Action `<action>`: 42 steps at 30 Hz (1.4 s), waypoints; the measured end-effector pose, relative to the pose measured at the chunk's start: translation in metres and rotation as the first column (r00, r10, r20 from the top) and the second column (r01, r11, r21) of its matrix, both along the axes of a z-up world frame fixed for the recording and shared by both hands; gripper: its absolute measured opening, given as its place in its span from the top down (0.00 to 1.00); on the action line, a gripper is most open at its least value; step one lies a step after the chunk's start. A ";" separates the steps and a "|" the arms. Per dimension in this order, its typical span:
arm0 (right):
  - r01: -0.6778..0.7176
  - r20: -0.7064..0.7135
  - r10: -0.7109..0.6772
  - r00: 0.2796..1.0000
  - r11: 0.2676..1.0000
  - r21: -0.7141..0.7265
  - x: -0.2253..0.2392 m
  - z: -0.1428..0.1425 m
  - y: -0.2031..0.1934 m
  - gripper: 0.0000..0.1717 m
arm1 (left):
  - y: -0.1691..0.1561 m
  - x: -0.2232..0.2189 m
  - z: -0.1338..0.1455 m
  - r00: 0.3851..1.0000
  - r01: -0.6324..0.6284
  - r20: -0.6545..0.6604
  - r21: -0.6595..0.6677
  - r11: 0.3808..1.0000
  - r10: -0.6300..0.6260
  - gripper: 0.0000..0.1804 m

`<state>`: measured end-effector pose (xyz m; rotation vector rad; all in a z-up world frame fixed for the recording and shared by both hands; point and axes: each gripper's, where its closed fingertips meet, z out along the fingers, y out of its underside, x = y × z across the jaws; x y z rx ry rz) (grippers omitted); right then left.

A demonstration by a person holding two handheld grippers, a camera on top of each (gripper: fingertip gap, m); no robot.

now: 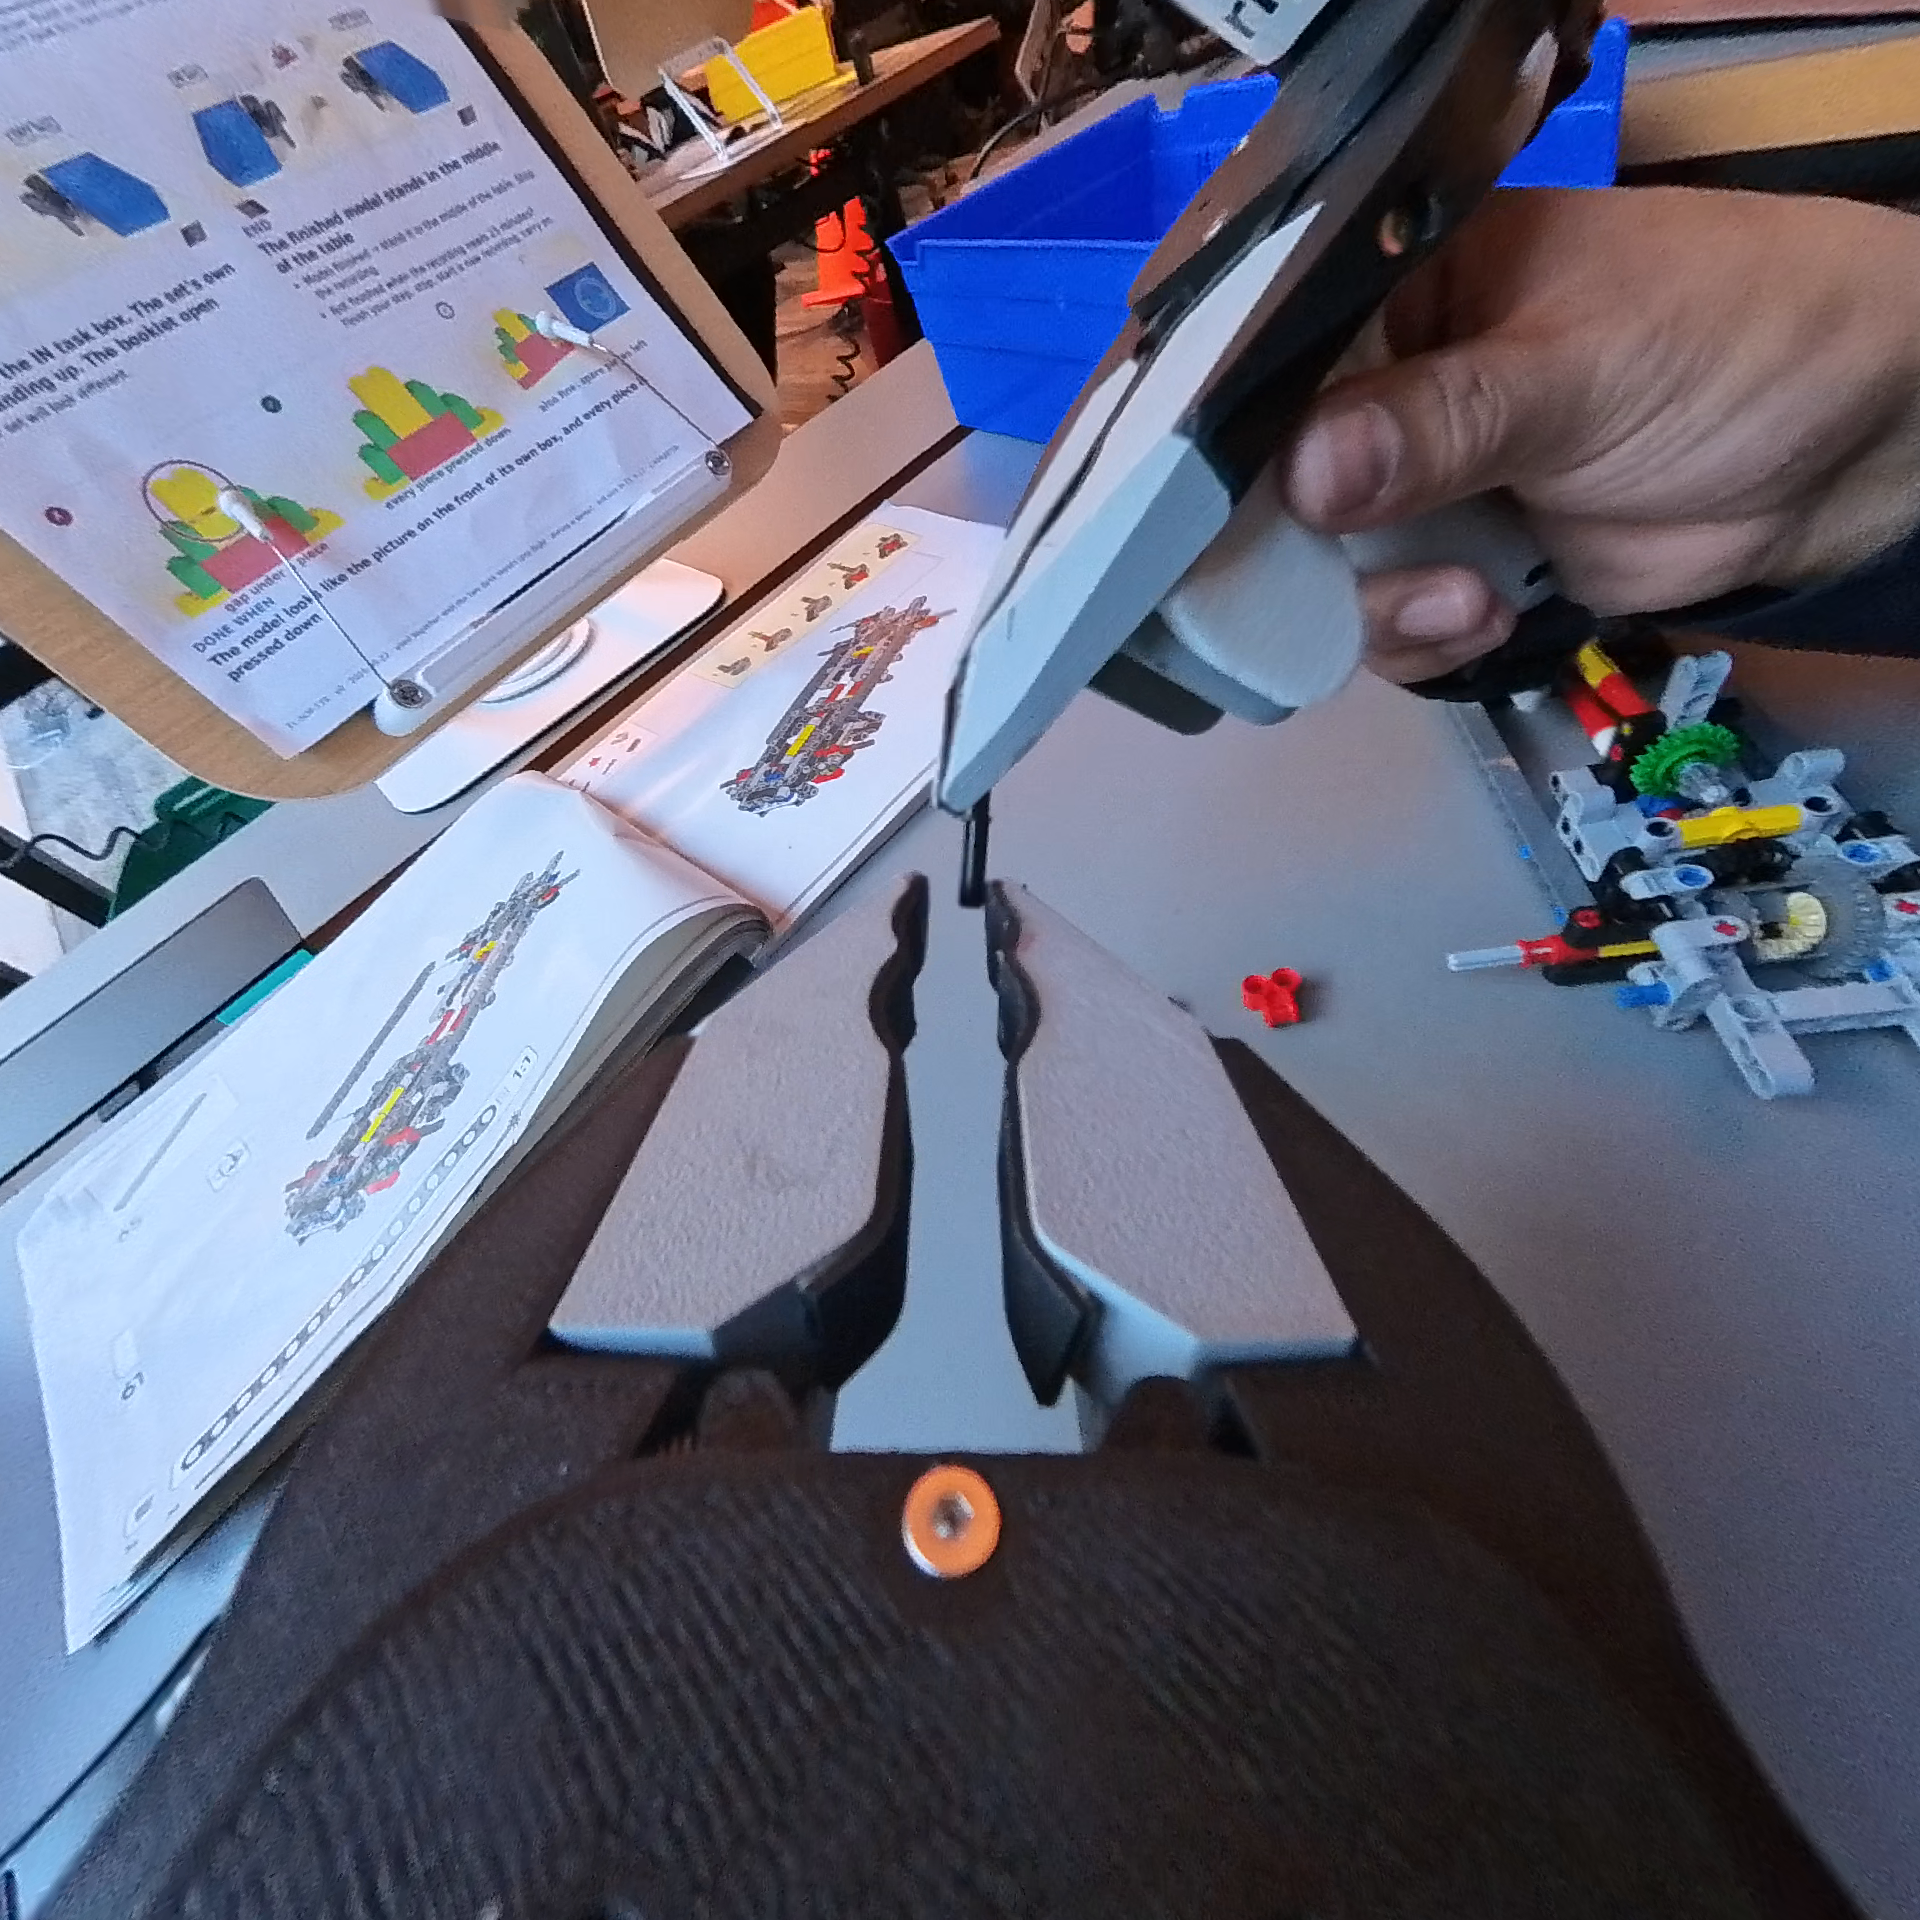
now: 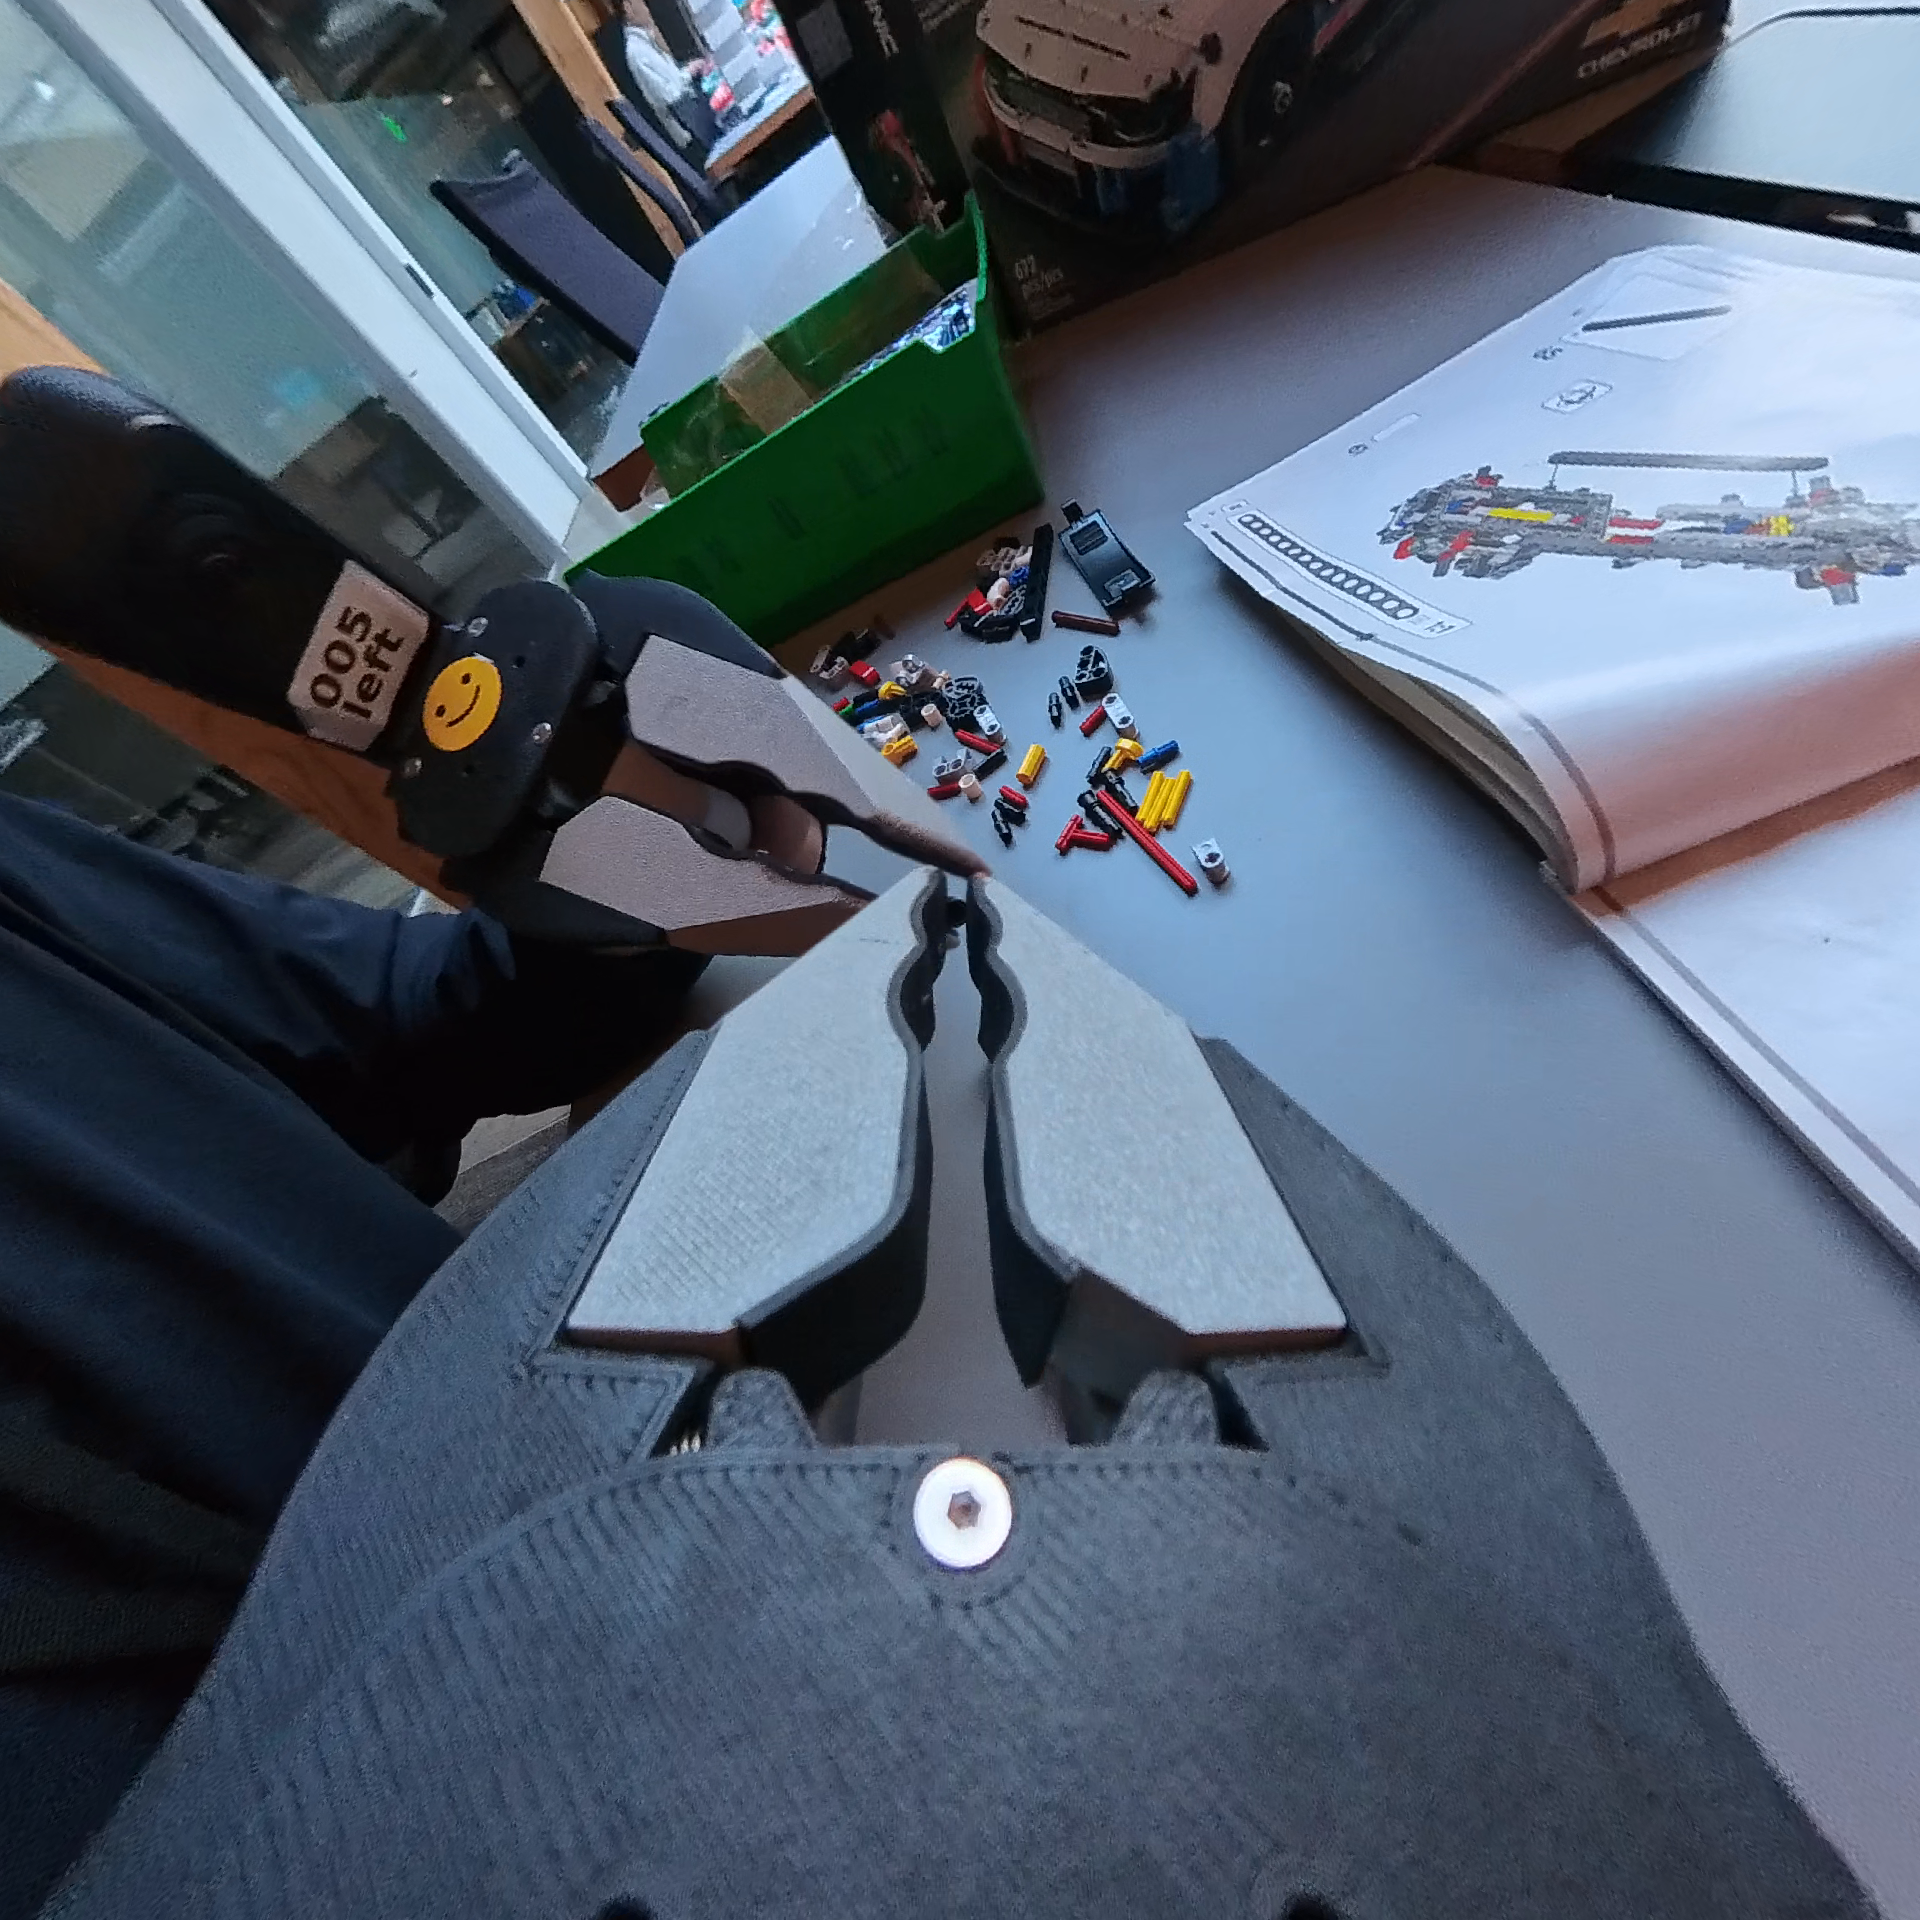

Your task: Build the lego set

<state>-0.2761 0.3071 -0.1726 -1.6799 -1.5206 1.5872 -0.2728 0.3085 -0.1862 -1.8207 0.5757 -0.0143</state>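
A small black pin (image 1: 972,854) was pinched in the clenched right claw (image 1: 961,800), held above the bench (image 1: 1351,1195). The left claw (image 1: 956,902) was parted just beneath it, gripping nothing, beside the open booklet (image 1: 436,997).

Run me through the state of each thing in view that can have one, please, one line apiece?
Left gripper: open, fingers apart beside the pin.
Right gripper: shut on the small black pin, held above the table.
Booklet: open, flat on the table.
Part-built model: lying on the table, not held.
Red piece: lying loose on the table.
Green bin: open-topped, upright.
Blue bin: open-topped, upright.
Loose parts: scattered on the table.
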 end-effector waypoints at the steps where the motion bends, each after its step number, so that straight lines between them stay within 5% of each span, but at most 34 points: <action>1: 0.011 0.007 -0.011 1.000 1.000 -0.003 -0.001 -0.001 0.000 1.00 | -0.001 0.002 -0.001 1.000 0.008 -0.011 -0.001 1.000 -0.008 0.98; 5: 0.029 0.022 -0.028 0.999 0.998 -0.050 -0.001 -0.003 -0.002 1.00 | -0.002 0.003 -0.005 0.998 0.009 -0.062 -0.007 1.000 -0.010 0.98; 10: -0.102 -0.088 0.101 0.991 0.995 -0.003 0.009 0.013 -0.018 0.99 | -0.014 0.018 0.008 0.969 0.168 0.187 -0.028 0.985 -0.160 0.99; 15: -0.199 -0.088 0.225 0.970 0.952 0.233 0.021 0.018 -0.030 0.97 | -0.024 0.028 0.013 0.937 0.272 0.230 -0.014 0.962 -0.262 0.99; 22: -0.190 0.005 0.228 0.974 0.799 0.571 0.029 0.005 -0.029 0.97 | -0.027 0.033 0.010 0.943 0.290 0.171 -0.011 0.957 -0.284 0.99; 42: -0.267 0.046 0.311 0.949 0.718 0.643 0.038 0.004 -0.039 0.99 | -0.034 0.044 0.007 0.935 0.338 0.118 -0.013 0.941 -0.334 0.99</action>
